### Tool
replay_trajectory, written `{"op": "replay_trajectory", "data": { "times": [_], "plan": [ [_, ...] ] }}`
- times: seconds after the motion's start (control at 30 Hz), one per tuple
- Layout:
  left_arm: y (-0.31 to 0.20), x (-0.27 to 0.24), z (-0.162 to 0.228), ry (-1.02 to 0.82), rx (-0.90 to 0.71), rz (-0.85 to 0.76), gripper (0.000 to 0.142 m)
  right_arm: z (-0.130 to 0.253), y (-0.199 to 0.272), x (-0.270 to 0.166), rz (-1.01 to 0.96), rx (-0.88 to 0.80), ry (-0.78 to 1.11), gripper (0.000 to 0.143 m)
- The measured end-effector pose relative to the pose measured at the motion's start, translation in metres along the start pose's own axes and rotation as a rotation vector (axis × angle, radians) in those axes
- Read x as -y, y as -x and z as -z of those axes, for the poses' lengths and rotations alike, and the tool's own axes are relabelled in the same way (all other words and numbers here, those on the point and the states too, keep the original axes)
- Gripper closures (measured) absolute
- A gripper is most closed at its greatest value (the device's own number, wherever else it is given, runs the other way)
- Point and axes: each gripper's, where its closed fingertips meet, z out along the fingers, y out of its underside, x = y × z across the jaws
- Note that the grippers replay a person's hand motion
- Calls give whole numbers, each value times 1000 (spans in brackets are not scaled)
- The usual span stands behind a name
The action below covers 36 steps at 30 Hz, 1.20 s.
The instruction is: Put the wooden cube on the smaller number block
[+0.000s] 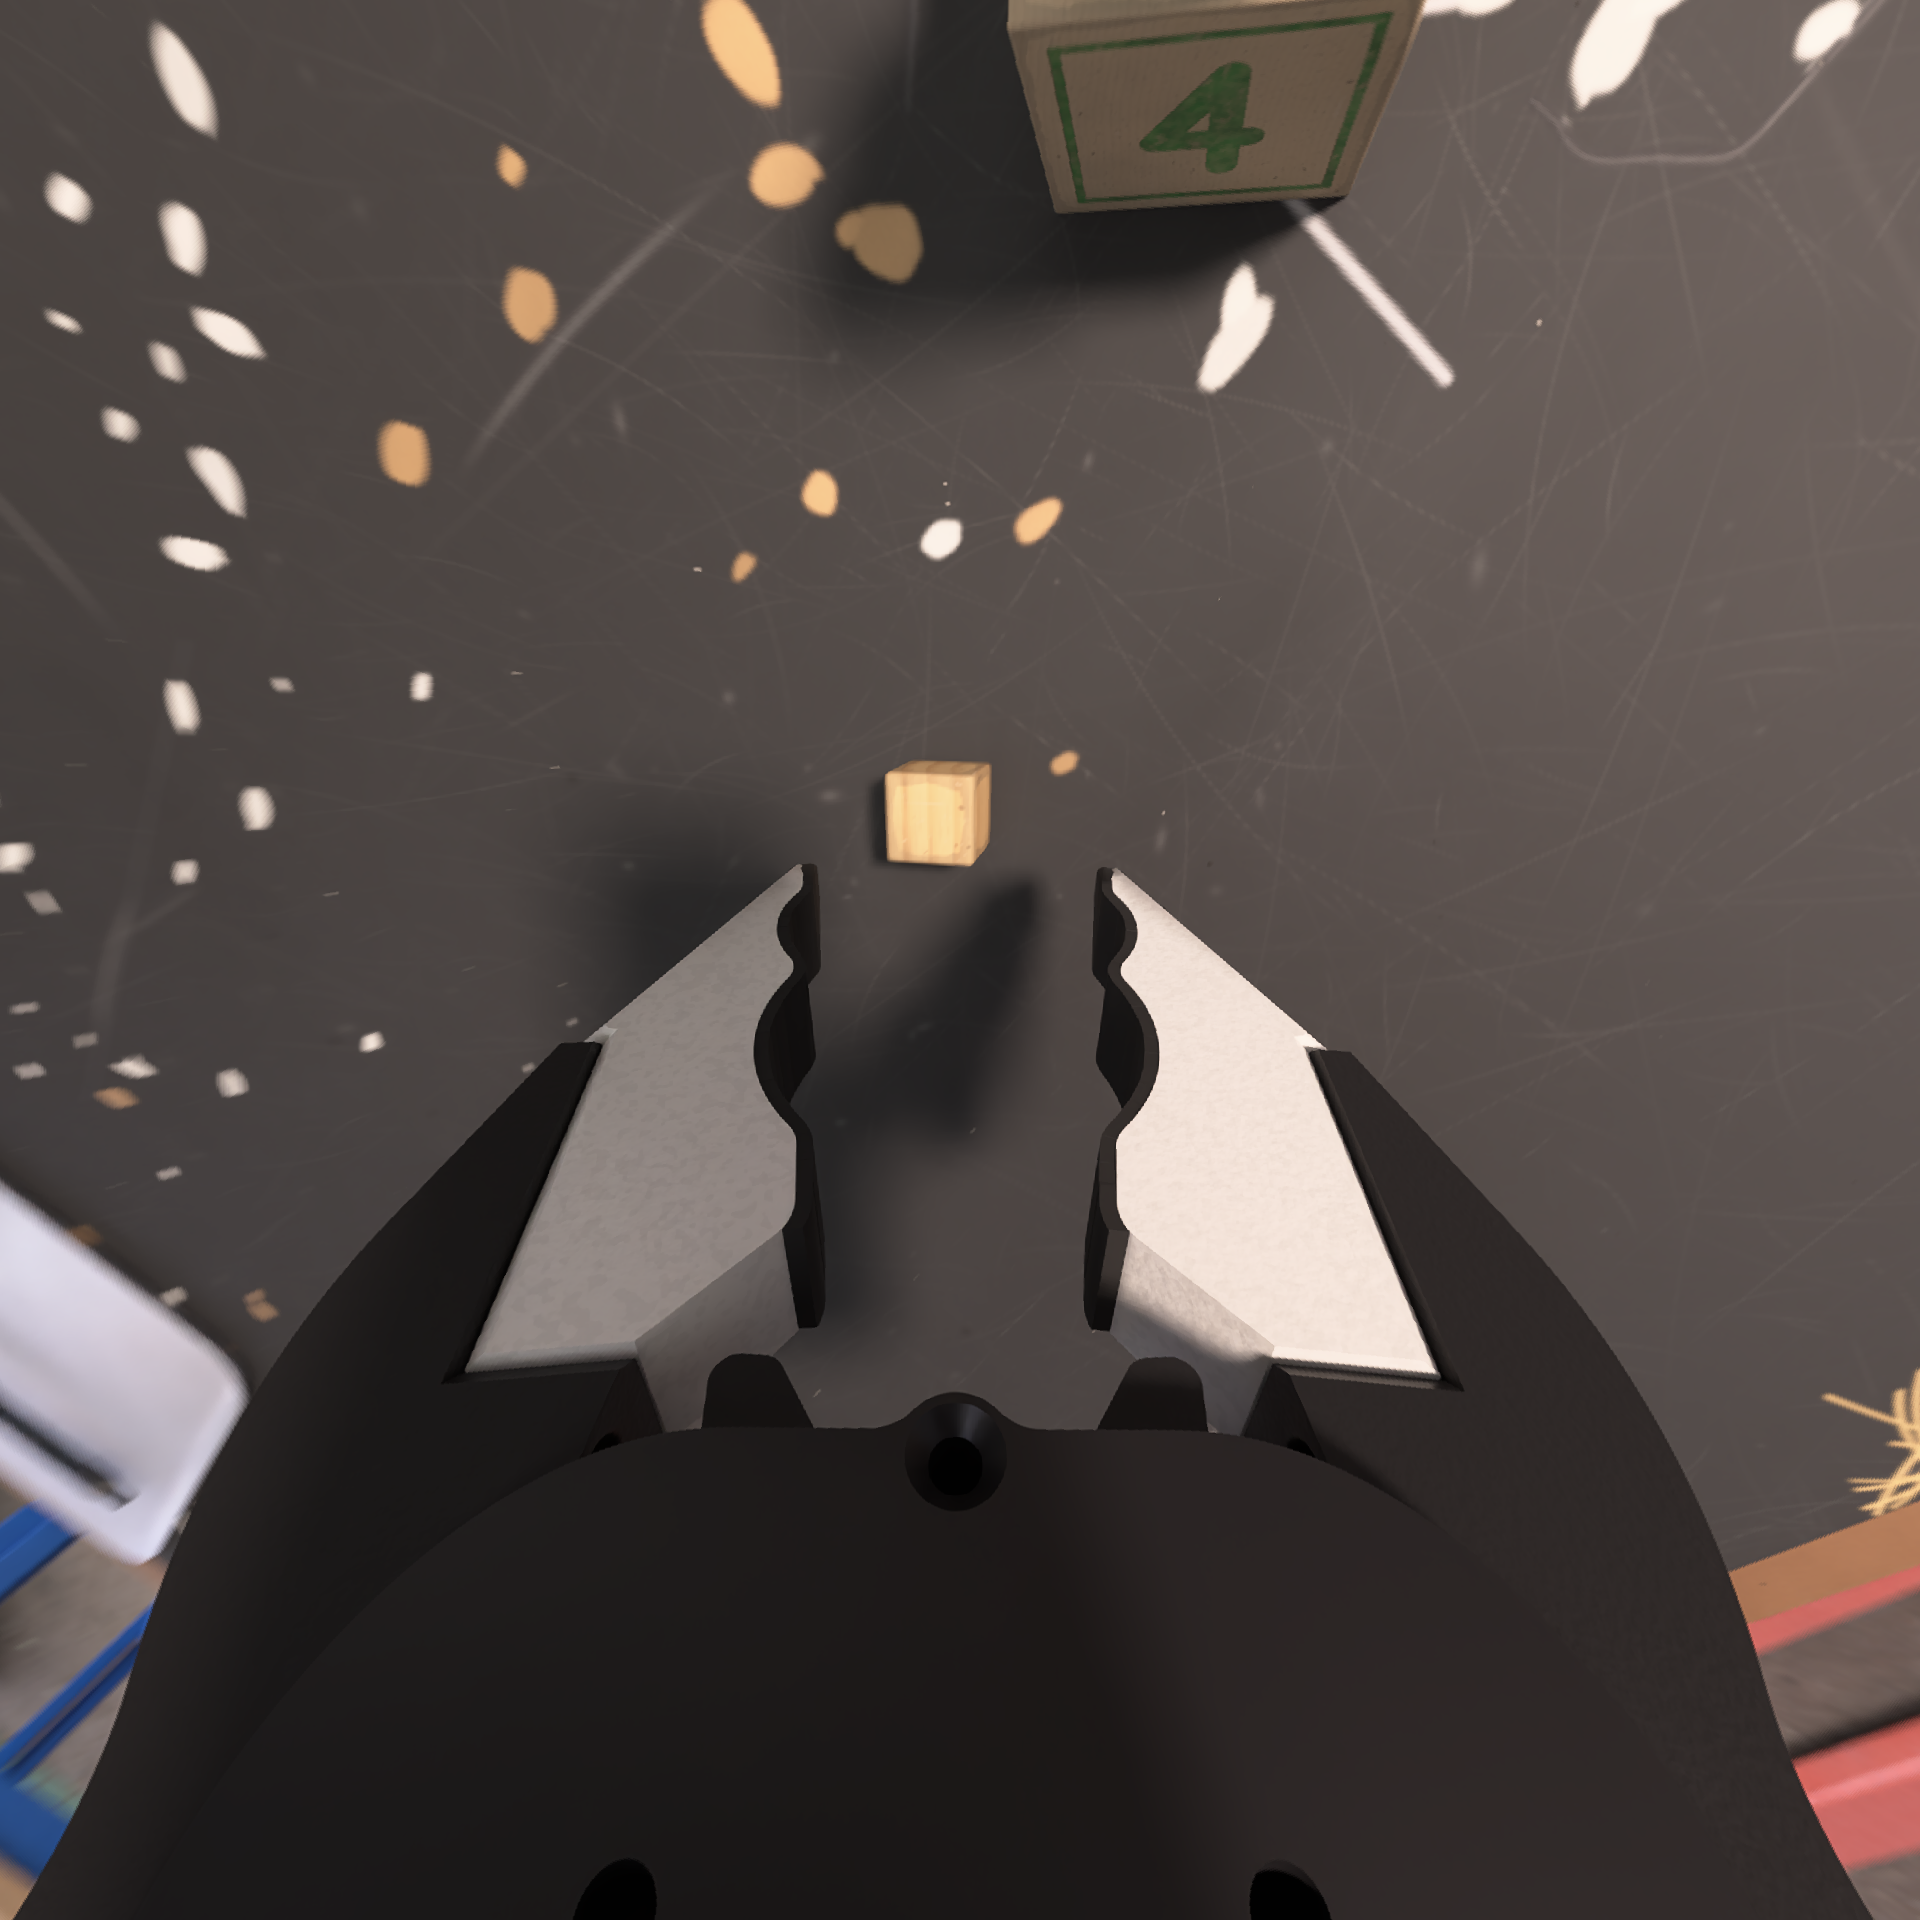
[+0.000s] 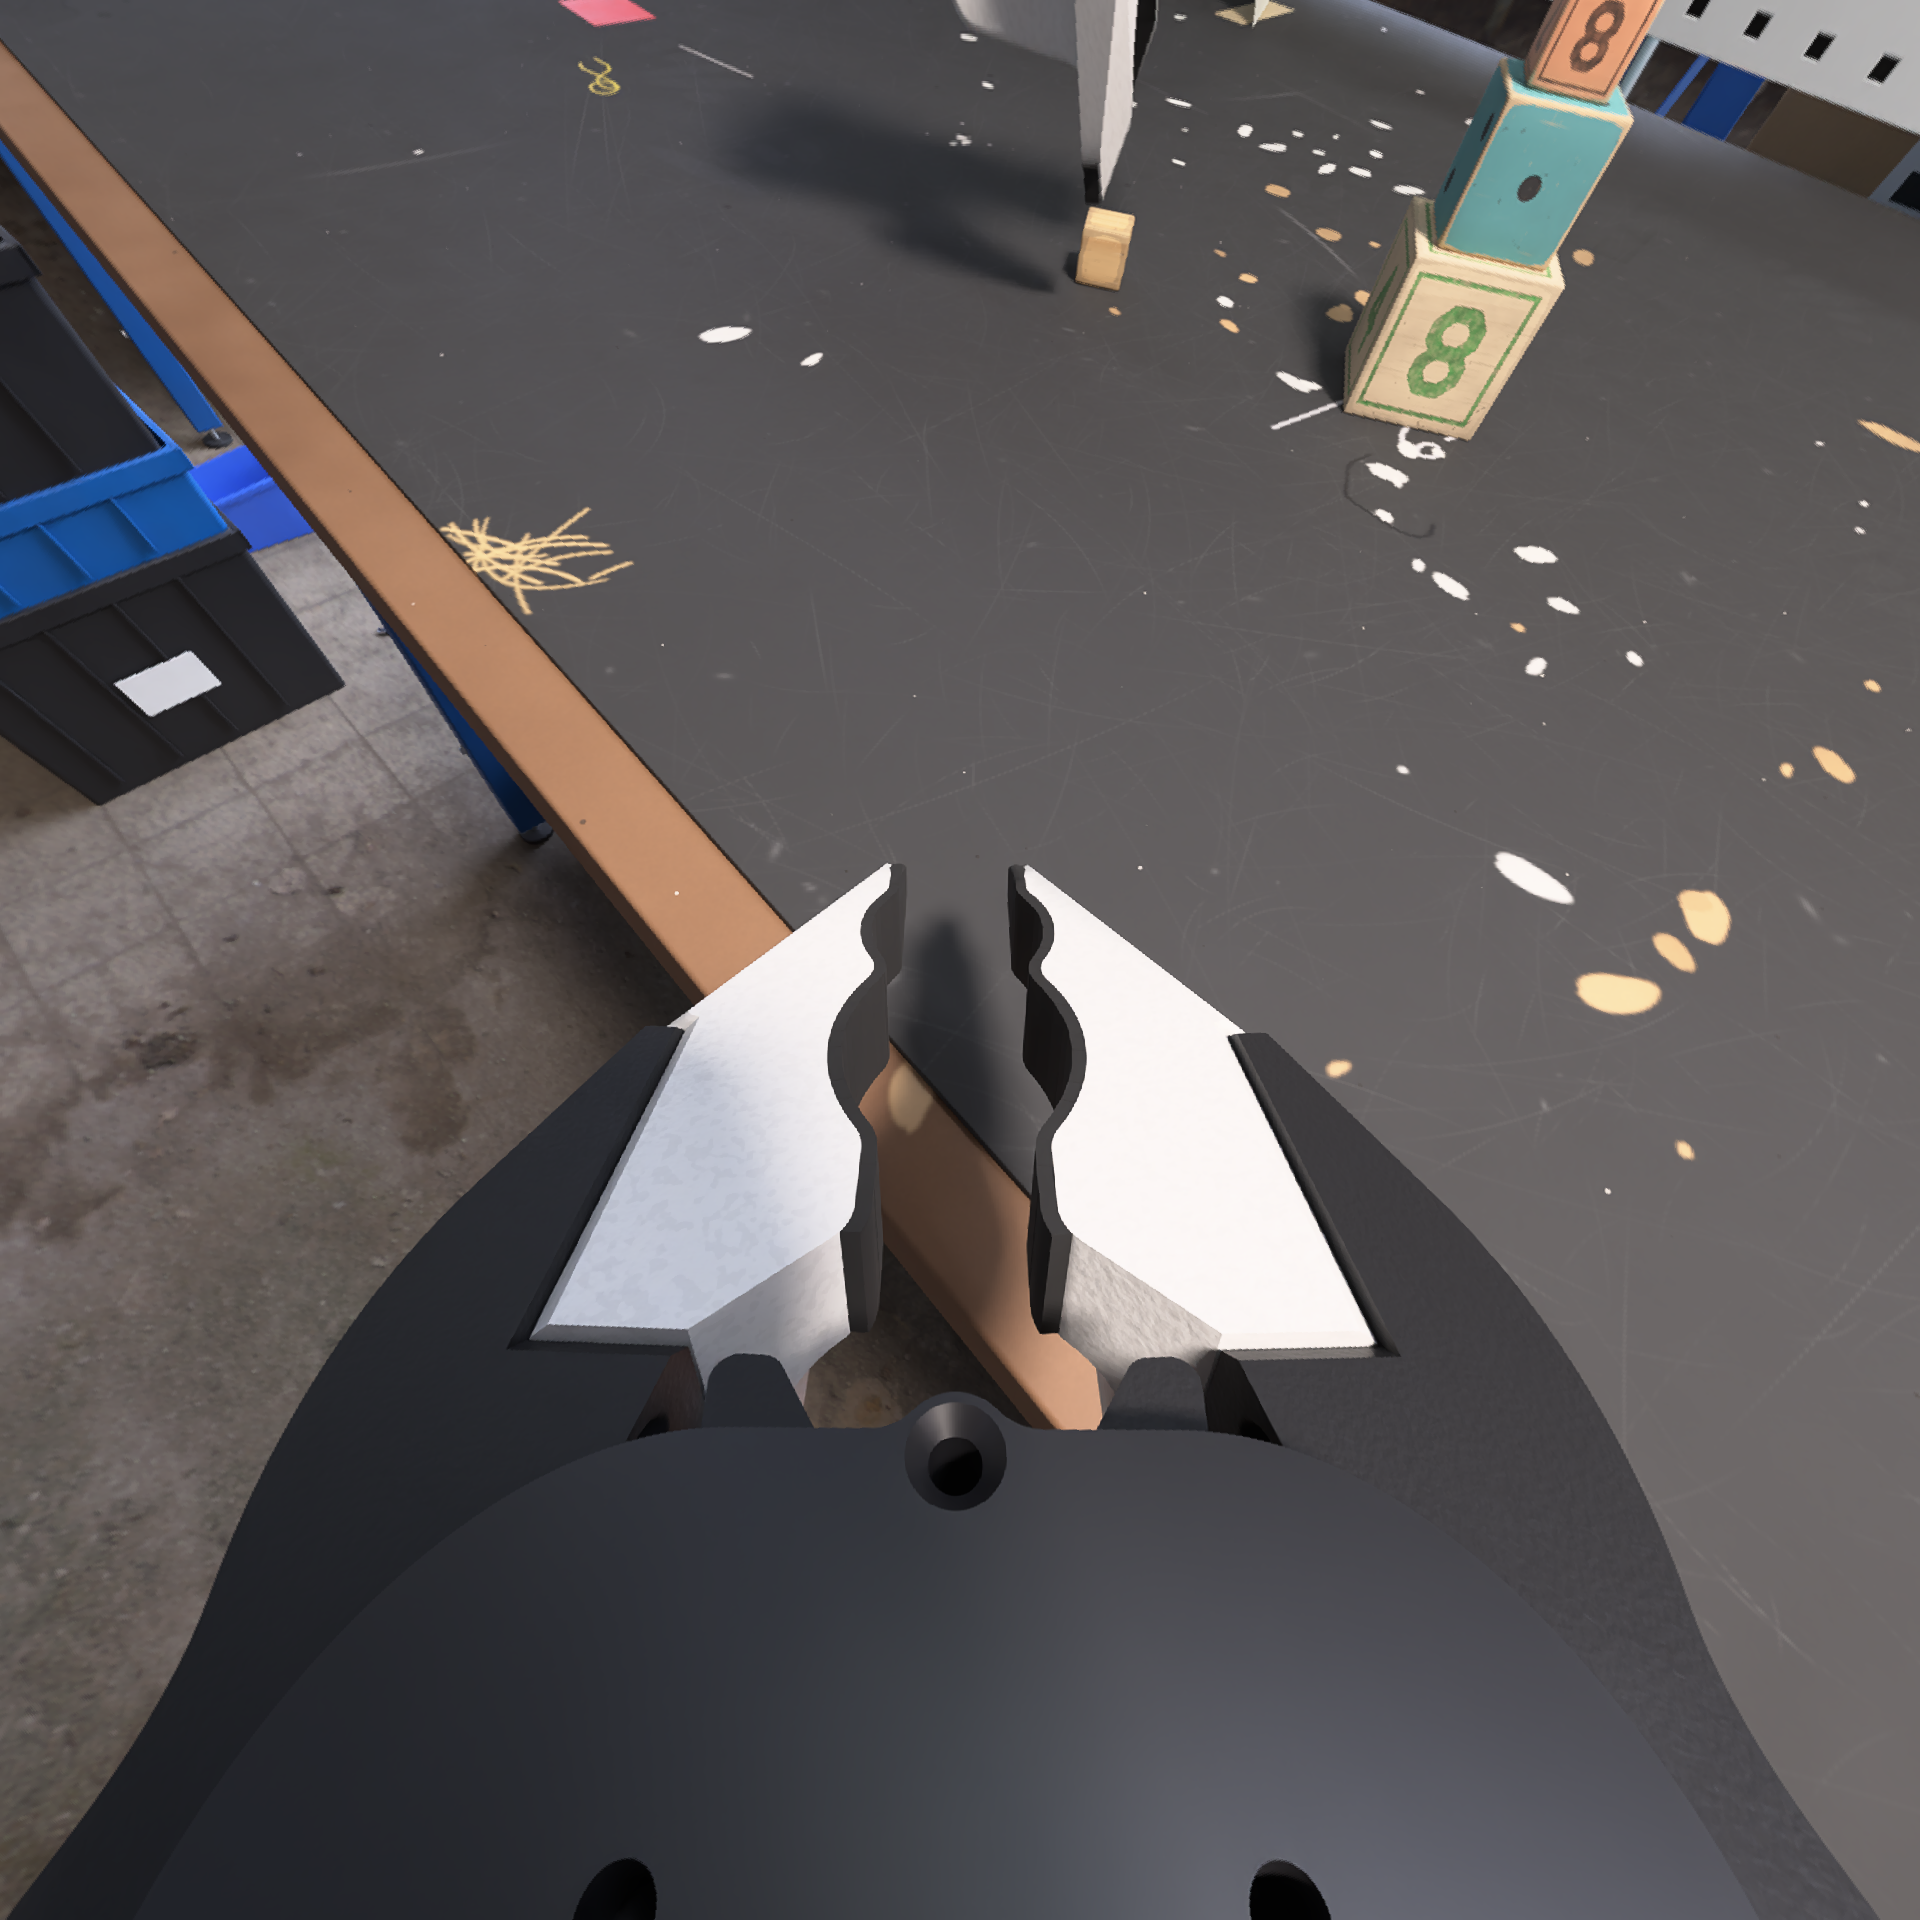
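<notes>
The small wooden cube (image 1: 935,812) lies on the dark table just ahead of my left gripper (image 1: 956,883), which hangs above it, open and empty, jaws wide apart. A wooden block with a green numeral (image 1: 1210,104) stands farther ahead. In the right wrist view the cube (image 2: 1103,244) sits under a white finger (image 2: 1103,104) of the left gripper. To its right the green-numeral block (image 2: 1449,338) carries a teal block (image 2: 1527,177) and an orange numeral block (image 2: 1590,42). My right gripper (image 2: 956,878) hovers over the table's near edge, empty, jaws narrowly apart.
The table's brown edge (image 2: 499,665) runs diagonally at the left. A blue and black crate (image 2: 125,623) stands on the floor beyond it. White and tan paint flecks and a yellow scribble (image 2: 530,556) mark the tabletop. A white object (image 1: 94,1382) shows at the lower left.
</notes>
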Motion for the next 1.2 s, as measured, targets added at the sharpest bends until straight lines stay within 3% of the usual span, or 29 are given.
{"op": "replay_trajectory", "data": {
  "times": [0.3,0.4,0.47,0.67,0.83,1.0,1.2],
  "plan": [
    [4,-4,-29,33,-47,25,95,-1,-1,-2,0,-1,7,123],
    [4,-9,-33,57,-57,20,121,0,-3,-2,-4,-5,5,123],
    [7,-7,-30,51,-60,22,121,2,-5,-1,-6,-12,2,123],
    [20,54,37,-158,-11,120,121,1,-6,-1,-12,-9,0,123],
    [11,108,91,-192,38,150,121,-1,-5,-2,-1,-8,7,123],
    [-11,141,94,-145,35,15,121,3,-7,-1,2,-15,3,124],
    [-24,155,78,-100,3,-14,121,7,-8,-1,0,-20,-2,124]
  ]
}}
